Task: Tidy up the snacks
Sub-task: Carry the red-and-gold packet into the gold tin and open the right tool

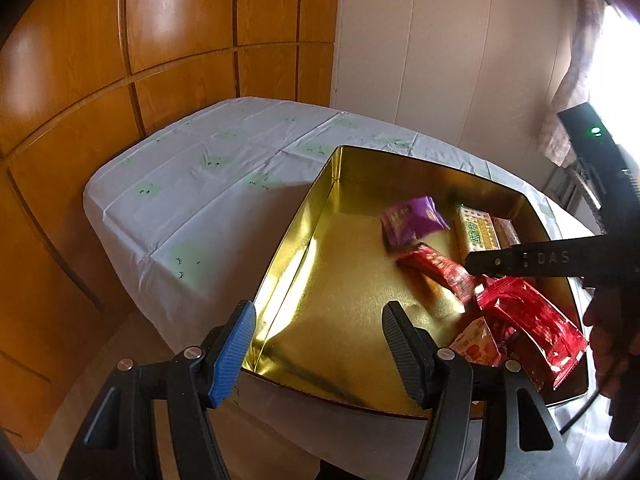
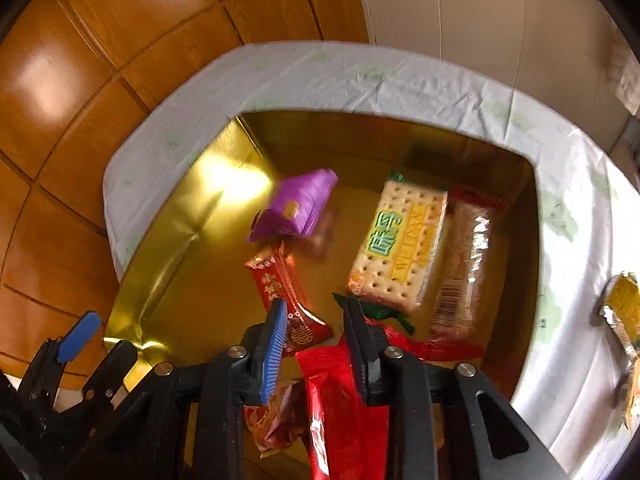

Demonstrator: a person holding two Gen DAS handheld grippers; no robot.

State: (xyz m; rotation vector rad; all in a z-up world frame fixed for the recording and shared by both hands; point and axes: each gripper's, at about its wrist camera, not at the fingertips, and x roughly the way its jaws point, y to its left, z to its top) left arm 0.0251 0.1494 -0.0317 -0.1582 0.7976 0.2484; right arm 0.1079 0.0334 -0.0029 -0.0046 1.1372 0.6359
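The left gripper (image 1: 316, 344) stood released astride the near-left wall of the gold tin (image 2: 168, 248). Inside lay a purple packet (image 2: 298, 206), blurred, a red wrapper (image 2: 280, 284) and a cracker pack (image 2: 400, 240). The right gripper (image 2: 316, 316) stood parted with nothing visible between its pads. The packets appeared light, slick and crushable; grasp them by a crimped end.
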